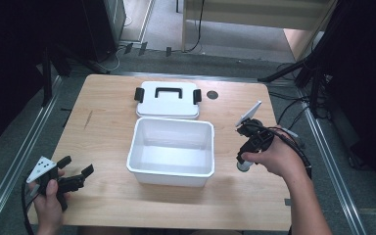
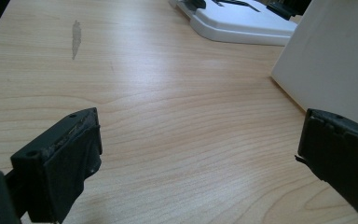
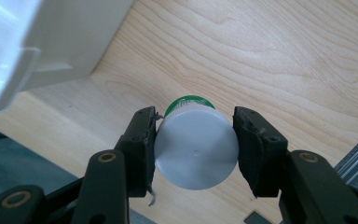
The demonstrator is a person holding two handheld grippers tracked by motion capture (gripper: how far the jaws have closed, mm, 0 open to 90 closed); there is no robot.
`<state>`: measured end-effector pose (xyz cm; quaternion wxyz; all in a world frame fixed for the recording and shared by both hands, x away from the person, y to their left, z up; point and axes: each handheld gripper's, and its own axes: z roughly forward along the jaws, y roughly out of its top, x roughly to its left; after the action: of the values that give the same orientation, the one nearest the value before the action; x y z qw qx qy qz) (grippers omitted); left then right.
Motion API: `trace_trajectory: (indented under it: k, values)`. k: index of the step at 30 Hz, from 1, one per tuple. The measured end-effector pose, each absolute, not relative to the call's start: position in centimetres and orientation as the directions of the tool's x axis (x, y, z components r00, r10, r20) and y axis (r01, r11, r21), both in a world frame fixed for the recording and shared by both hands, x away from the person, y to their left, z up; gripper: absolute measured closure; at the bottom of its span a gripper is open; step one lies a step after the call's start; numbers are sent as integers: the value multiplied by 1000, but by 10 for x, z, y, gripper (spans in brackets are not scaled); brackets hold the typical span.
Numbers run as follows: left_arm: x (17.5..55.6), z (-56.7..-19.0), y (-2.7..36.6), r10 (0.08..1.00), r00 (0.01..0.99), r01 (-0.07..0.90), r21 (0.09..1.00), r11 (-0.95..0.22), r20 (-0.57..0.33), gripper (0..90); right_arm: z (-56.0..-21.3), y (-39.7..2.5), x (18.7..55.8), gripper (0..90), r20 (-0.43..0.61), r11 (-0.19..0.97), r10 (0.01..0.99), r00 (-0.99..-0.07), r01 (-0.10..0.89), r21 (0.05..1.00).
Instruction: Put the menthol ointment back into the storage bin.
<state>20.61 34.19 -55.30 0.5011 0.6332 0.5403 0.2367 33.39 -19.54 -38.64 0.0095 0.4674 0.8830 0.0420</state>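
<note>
Right tongs (image 3: 196, 142) are clamped on a small grey-capped jar (image 3: 196, 149) with a green band, standing on the worktop (image 1: 103, 127) just right of the open white bin (image 1: 171, 169). We judge the grasp made; lifting and placing the jar, probably into the bin, remain. Left tongs (image 1: 76, 166) sit open and empty near the worktop's front left corner. The bin's lid (image 1: 168, 100), with black handle and clips, lies flat behind it. The worktop is pale wood with one scuff mark (image 2: 76, 38); grey floor, metal rails and cables surround it.
</note>
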Motion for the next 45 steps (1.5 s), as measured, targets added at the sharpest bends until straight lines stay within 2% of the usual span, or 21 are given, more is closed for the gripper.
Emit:
trace_trajectory:
  k: [18,31,45]
  values:
    - [206,-553,341,923,303,445,891,84,-239,3,-328,-162,340,524,19,601,796,-604,795,84]
    - [206,-553,341,923,304,441,894,85,-238,3,-314,-121,345,524,14,646,761,-649,758,90]
    - [206,-553,341,922,306,440,894,85,-238,3,-319,-75,347,524,25,706,703,-711,702,93]
